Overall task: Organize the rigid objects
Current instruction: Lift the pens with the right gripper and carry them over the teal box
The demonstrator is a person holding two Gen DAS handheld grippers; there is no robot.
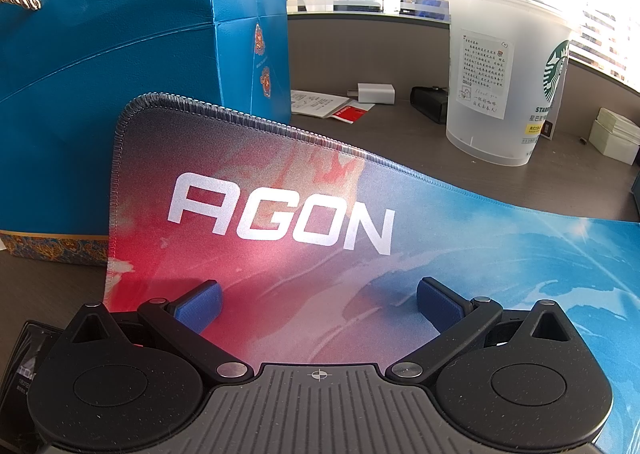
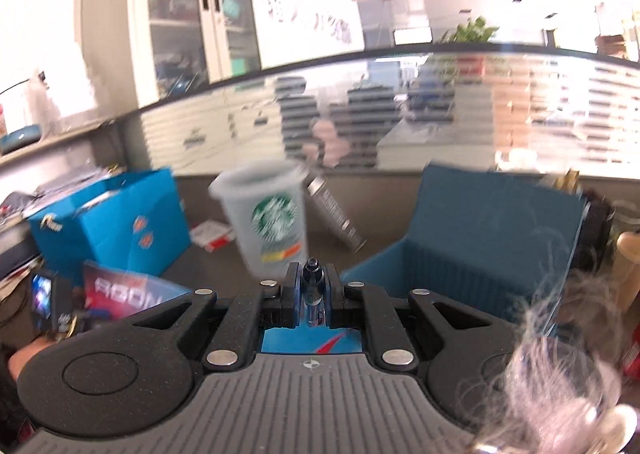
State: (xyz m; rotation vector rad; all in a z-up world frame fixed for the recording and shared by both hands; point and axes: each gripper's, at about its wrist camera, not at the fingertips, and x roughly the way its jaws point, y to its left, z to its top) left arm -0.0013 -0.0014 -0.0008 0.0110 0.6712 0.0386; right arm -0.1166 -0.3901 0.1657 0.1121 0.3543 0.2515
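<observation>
Small dark bottle clamped in my right tongs; left tongs spread apart.
Starbucks cup and blue bin ahead; blue gift bag crowds the AGON mat's corner.

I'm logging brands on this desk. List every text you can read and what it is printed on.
"AGON": white letters on the mouse mat.
"STAR", cut off, under the mermaid logo: translucent cup.
White sticker on the cup: printed and handwritten lines, too small to read.
Yellow label near the cup's base: too small.
Blue gift bag: orange emblems, no readable words.
Right wrist view: blurred; the mat's lettering is not sharp.
</observation>
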